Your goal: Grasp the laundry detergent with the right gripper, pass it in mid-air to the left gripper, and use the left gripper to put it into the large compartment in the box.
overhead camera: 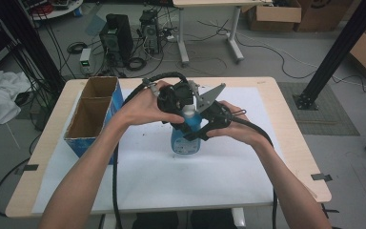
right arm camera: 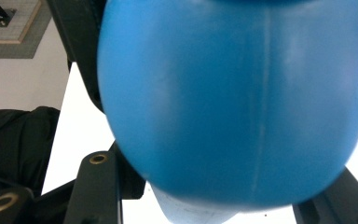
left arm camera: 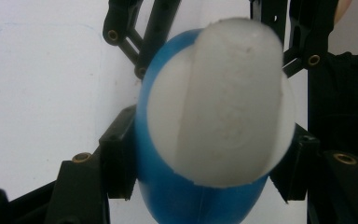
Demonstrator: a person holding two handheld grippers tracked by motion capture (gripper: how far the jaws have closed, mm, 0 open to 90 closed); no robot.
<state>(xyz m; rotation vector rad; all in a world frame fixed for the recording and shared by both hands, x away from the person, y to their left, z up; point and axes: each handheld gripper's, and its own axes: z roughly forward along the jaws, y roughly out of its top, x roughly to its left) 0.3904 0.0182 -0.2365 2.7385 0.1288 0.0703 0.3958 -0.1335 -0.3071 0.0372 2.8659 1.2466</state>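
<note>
two grippers clamp blue bottle (overhead camera: pixel 186 138); left gripper view shows white cap (left arm camera: pixel 223 98).

No legible text — bottle label (overhead camera: pixel 185 143) blurred.

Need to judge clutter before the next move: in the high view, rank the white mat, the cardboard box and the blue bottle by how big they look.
1. White mat: by far the largest, covering most of the tabletop.
2. Cardboard box: open, two compartments, at the mat's left edge.
3. Blue bottle: smallest, though the grippers hide its upper part.
</note>
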